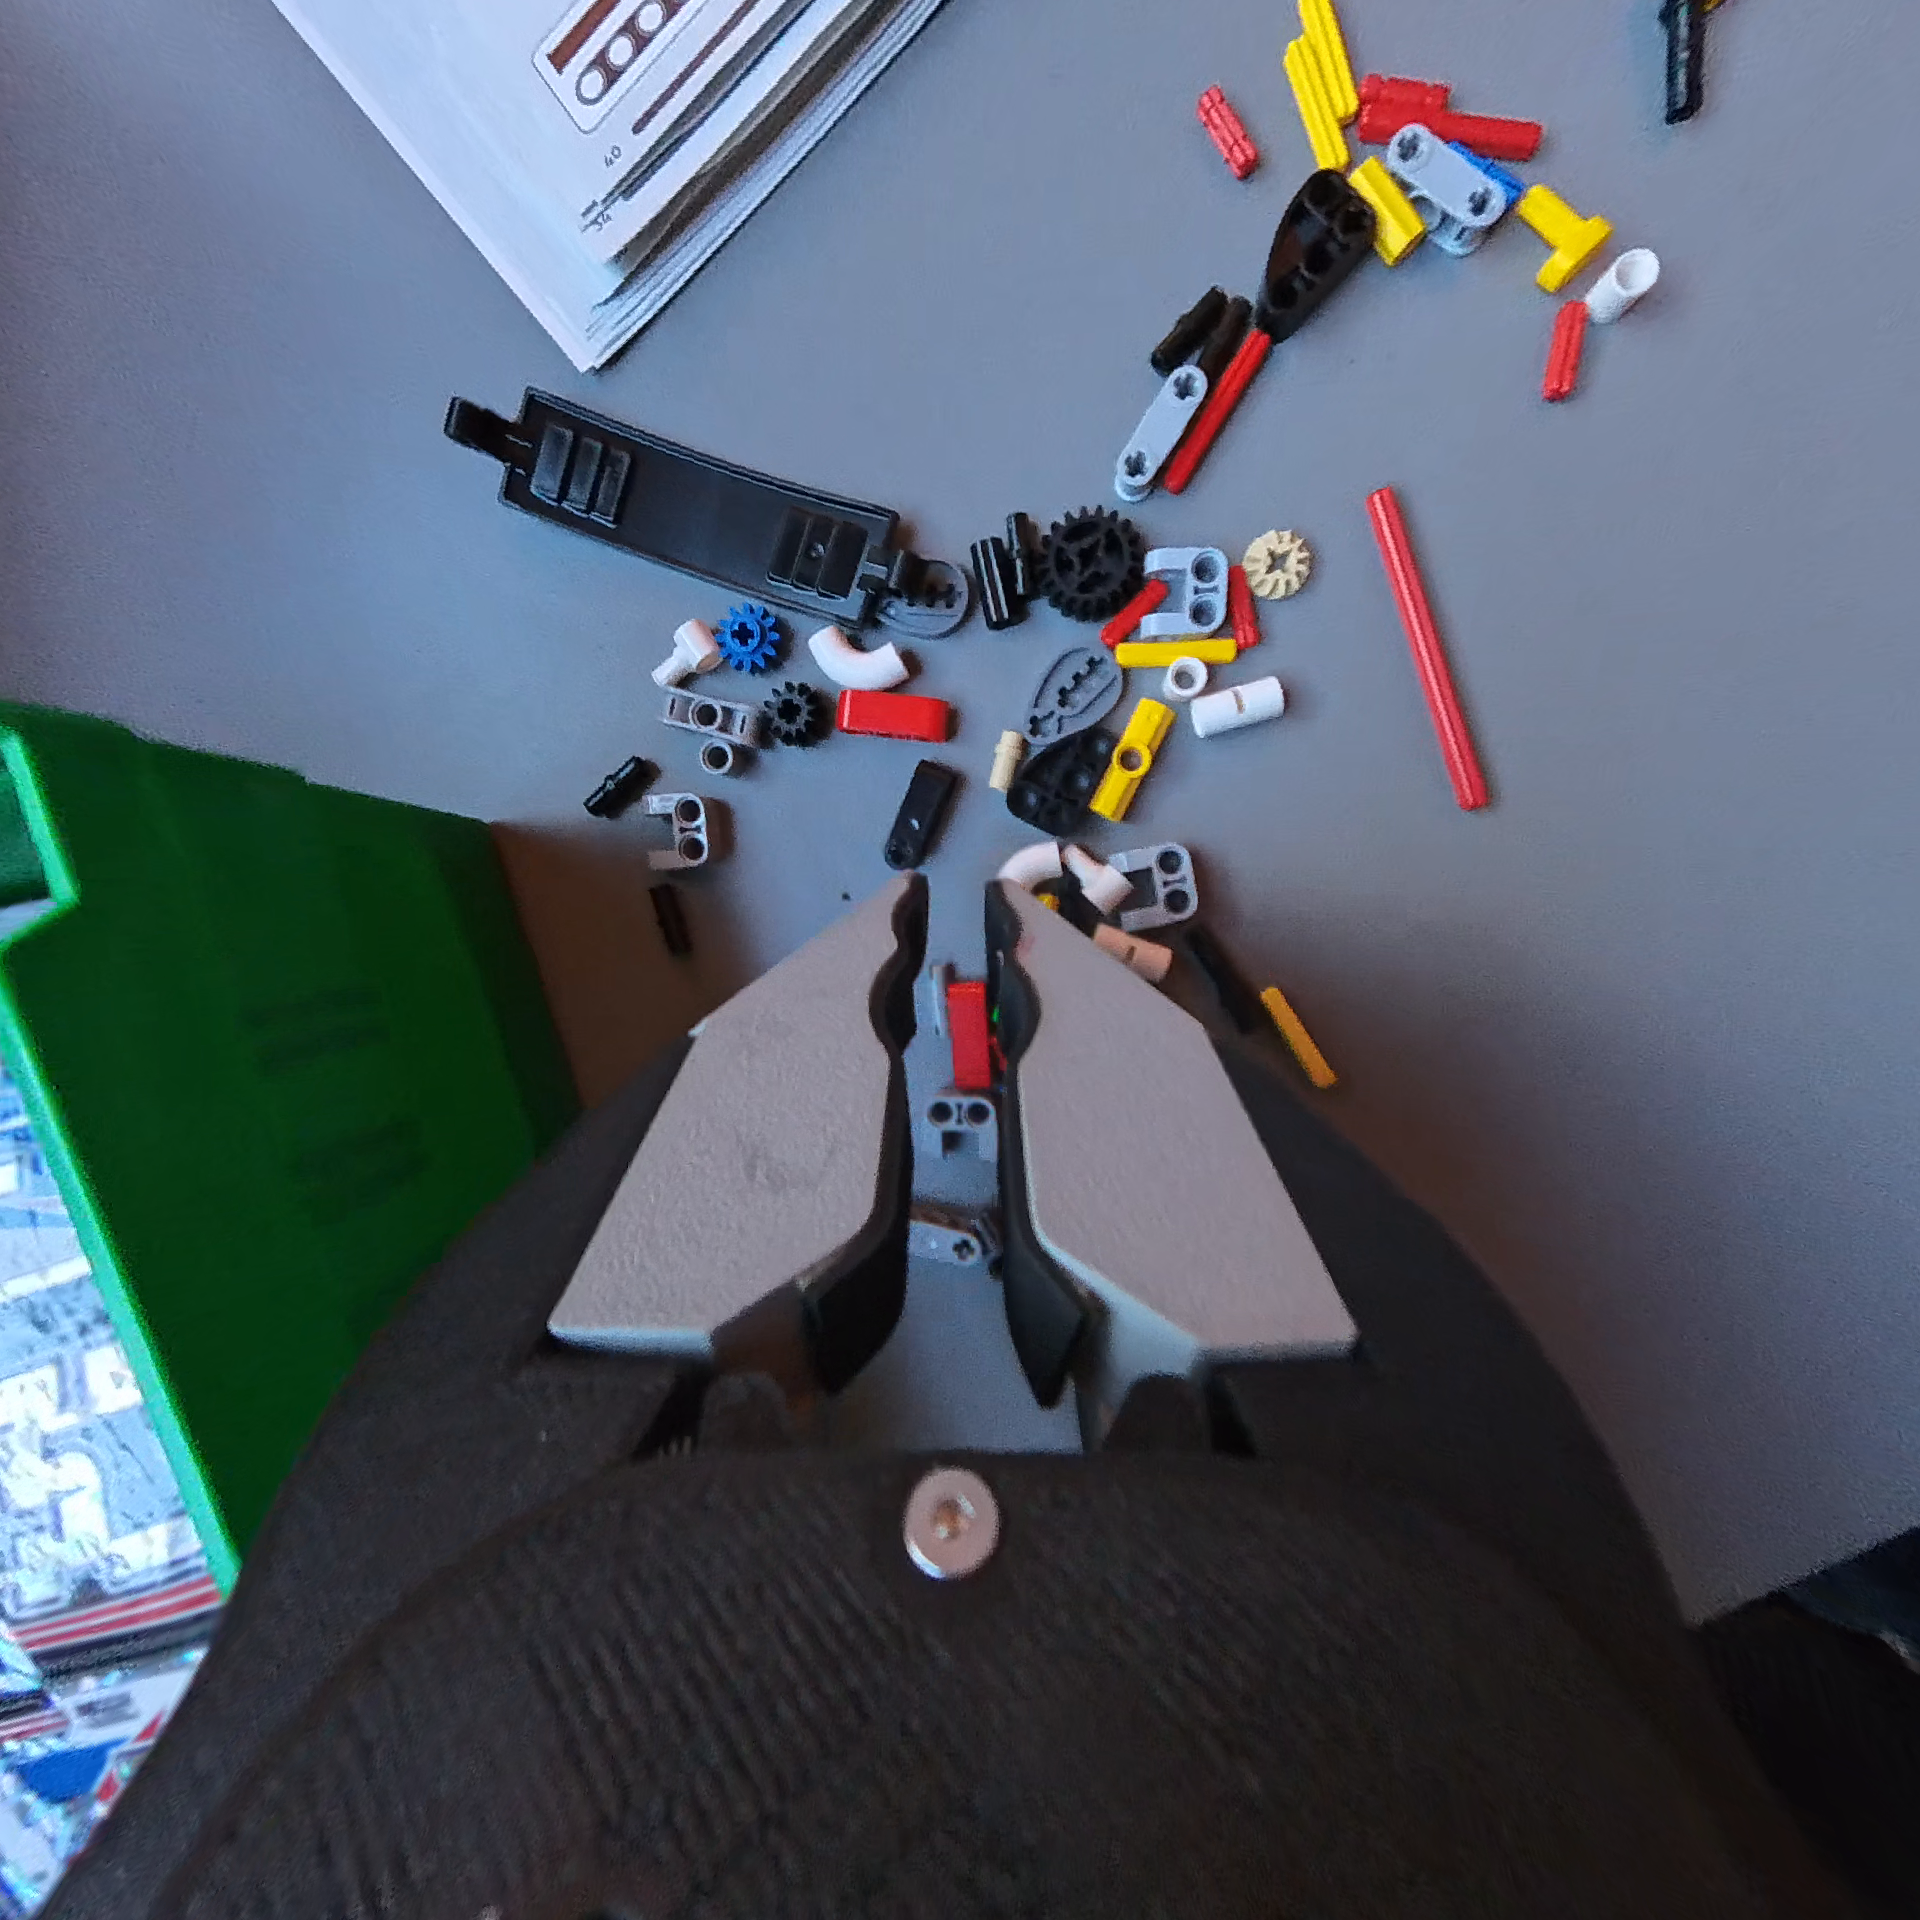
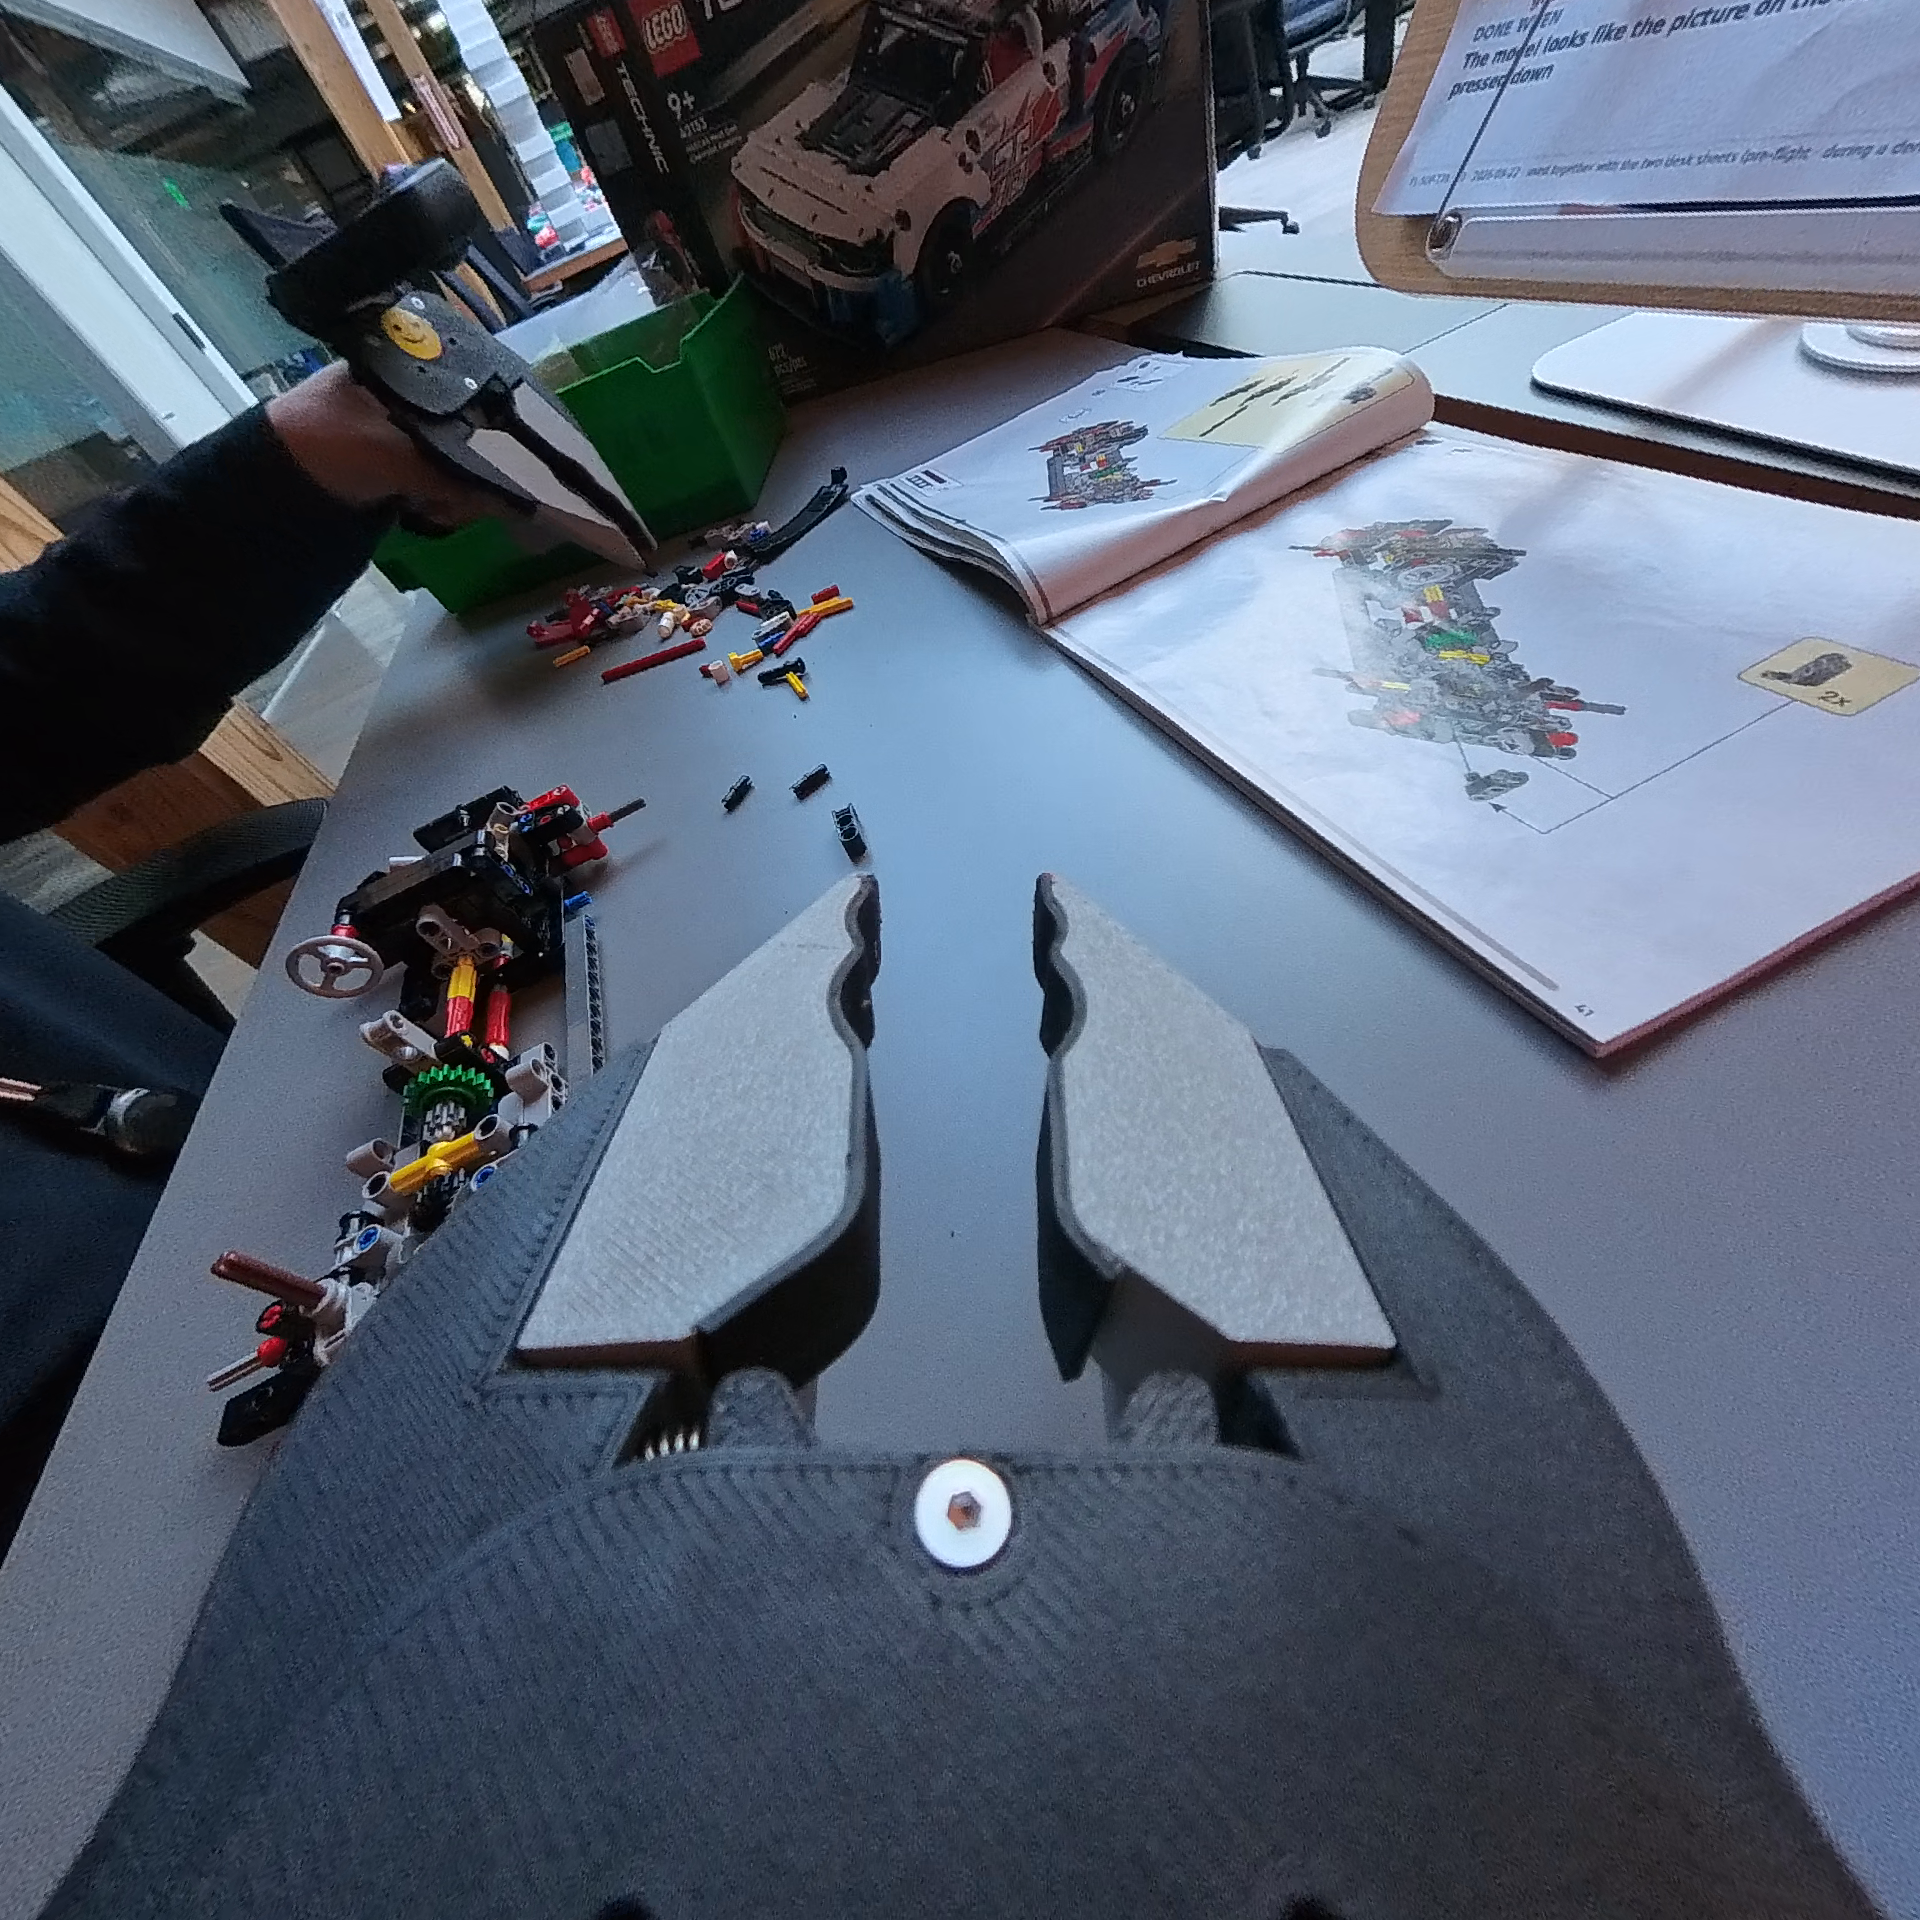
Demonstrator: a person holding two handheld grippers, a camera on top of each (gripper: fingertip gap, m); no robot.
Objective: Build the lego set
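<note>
My left gripper (image 1: 951, 894) hovers low over a scatter of small building pieces on the grey table (image 1: 312, 468). Its jaws stand a little apart with nothing pressed between the tips. Through the gap I see a red piece (image 1: 966, 1029) and a grey connector (image 1: 961, 1127) on the table below. A small black beam (image 1: 920, 810) lies just ahead of the tips. The right wrist view shows this gripper (image 2: 639, 556) over the pile, held by a hand. My right gripper (image 2: 956, 894) is open and empty above bare table, near a small black brick (image 2: 849, 831).
A long black panel (image 1: 686, 509) and a red axle (image 1: 1423, 644) lie by the pile. A green bin (image 2: 665, 416), a set box (image 2: 935, 156) and an open instruction booklet (image 2: 1455, 675) stand around. A partly built model (image 2: 457, 935) sits at the left table edge. The grippers' ends are close to 45 centimetres from one another. The red piece (image 1: 966, 1029) is about 4 centimetres from my left fingertips and 50 centimetres from my right. My left gripper is the nearer one to the grey connector (image 1: 961, 1127): about 6 centimetres, against 50 centimetres.
</note>
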